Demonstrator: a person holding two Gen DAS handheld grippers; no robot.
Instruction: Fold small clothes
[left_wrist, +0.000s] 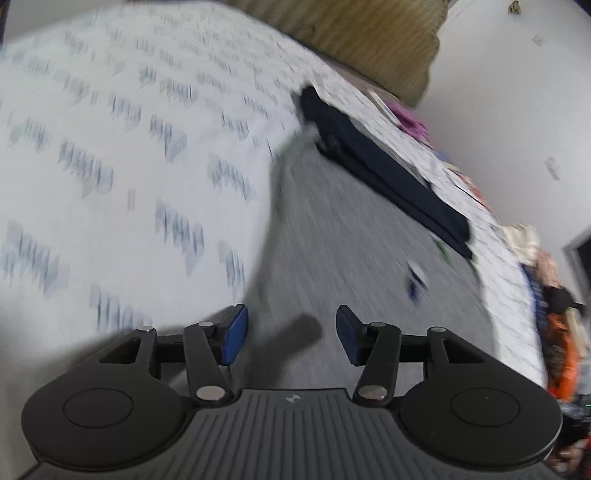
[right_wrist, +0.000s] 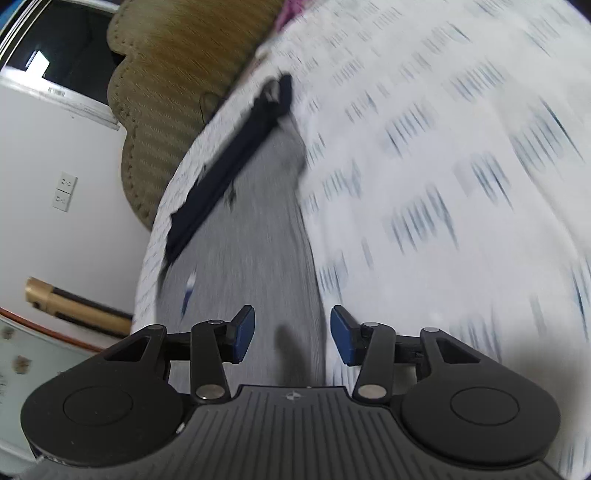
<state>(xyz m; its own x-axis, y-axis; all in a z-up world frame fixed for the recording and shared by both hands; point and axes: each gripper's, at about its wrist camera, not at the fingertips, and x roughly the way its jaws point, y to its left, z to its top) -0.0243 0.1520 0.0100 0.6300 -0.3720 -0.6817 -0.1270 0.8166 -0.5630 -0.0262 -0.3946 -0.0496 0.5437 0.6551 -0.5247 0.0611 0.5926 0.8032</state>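
Left wrist view: left gripper (left_wrist: 291, 334) and right gripper (right_wrist: 292, 334) jaws open, empty, above grey garment (left_wrist: 351, 240) on bed (left_wrist: 110, 147); risk: blurred approach misses the garment's edge.

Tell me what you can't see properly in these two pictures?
- Left wrist view: the small blue mark on the grey cloth garment is smeared by motion blur, so it is unreadable.
- Left wrist view: the colourful heap of clothes is cut off by the right edge.
- Right wrist view: the dark navy folded garment is blurred, so its type is unclear.
- Both views: the print on the white patterned bedsheet is streaked by blur.
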